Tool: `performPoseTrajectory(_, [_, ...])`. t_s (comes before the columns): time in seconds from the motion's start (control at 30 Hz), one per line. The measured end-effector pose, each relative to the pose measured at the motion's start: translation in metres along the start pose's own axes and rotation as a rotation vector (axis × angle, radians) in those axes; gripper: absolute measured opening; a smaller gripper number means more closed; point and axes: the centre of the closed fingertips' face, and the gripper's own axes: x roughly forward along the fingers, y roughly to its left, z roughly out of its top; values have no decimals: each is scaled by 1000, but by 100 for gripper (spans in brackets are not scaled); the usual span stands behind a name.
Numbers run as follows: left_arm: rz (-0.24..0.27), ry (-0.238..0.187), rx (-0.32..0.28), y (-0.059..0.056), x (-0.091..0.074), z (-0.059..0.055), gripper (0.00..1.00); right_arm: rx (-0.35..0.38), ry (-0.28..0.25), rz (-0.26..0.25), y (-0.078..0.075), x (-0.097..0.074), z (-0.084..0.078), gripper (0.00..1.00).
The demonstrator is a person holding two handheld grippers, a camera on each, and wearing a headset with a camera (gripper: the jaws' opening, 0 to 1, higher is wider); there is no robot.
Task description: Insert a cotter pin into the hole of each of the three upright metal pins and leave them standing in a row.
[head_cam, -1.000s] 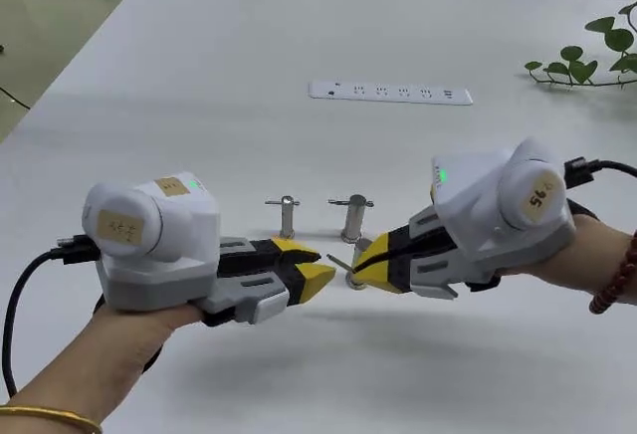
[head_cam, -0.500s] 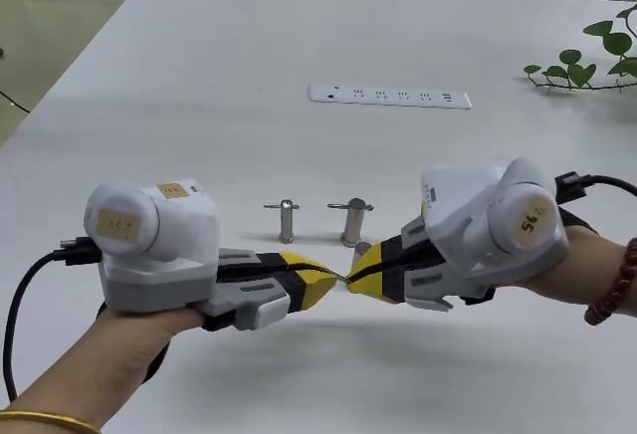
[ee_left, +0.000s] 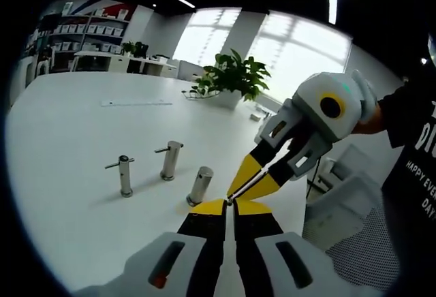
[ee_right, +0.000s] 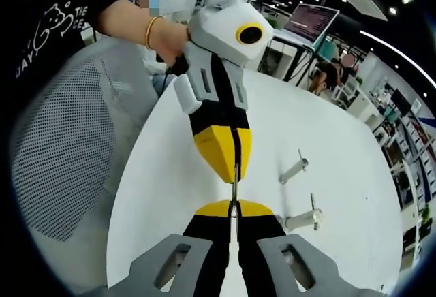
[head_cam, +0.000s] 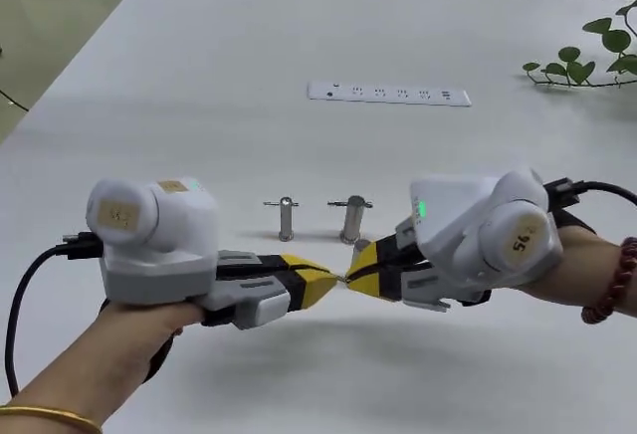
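Three upright metal pins stand on the white table [head_cam: 199, 86]. The left pin [head_cam: 286, 217] and the middle pin [head_cam: 353, 218] each carry a cotter pin crosswise. The third pin [ee_left: 201, 184] has a bare top and stands nearest, half hidden behind the right gripper in the head view. My left gripper [head_cam: 331, 280] and right gripper [head_cam: 349, 277] meet tip to tip just in front of that pin. A thin cotter pin [ee_right: 234, 186] spans the small gap between them, and both jaw pairs are shut on its ends.
A white power strip [head_cam: 388, 94] lies farther back on the table. A leafy plant [head_cam: 587, 61] reaches in at the far right edge. A mesh chair back [ee_right: 68, 147] stands beside the near table edge.
The two grippers have closed in until their tips meet. The left jaws, slightly apart before, are now shut on the free end of the cotter pin held by the right gripper.
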Motion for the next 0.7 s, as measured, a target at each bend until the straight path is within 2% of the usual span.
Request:
performPoseTrajectory(0.07, [-3, -1, -12, 0, 0, 0, 0, -22, 8, -5, 0, 1, 0, 0])
performPoseTrajectory(0.17, [-3, -11, -70, 1, 0, 0, 0, -29, 7, -9, 0, 1, 1, 0])
performPoseTrajectory(0.23, [-4, -16, -80, 2, -1, 0, 0, -36, 8, -15, -1, 2, 2, 0])
performPoseTrajectory(0.37, [0, -27, -66, 2, -2, 1, 0, -19, -1, -24, -3, 2, 3, 0])
performPoseTrajectory(0.43, [-1, -30, -40, 1, -2, 1, 0, -5, -7, -23, -2, 3, 3, 0])
performPoseTrajectory(0.53, [1, -34, -8, -1, -2, 2, 0, 47, -27, -15, -2, 3, 3, 0])
performPoseTrajectory(0.57, [4, -38, 3, -1, -2, 4, 0, 84, -43, -12, -2, 3, 3, 0])
performPoseTrajectory(0.7, [10, -51, 7, 1, -2, 6, 0, 129, -66, -15, -6, 2, 3, 0])
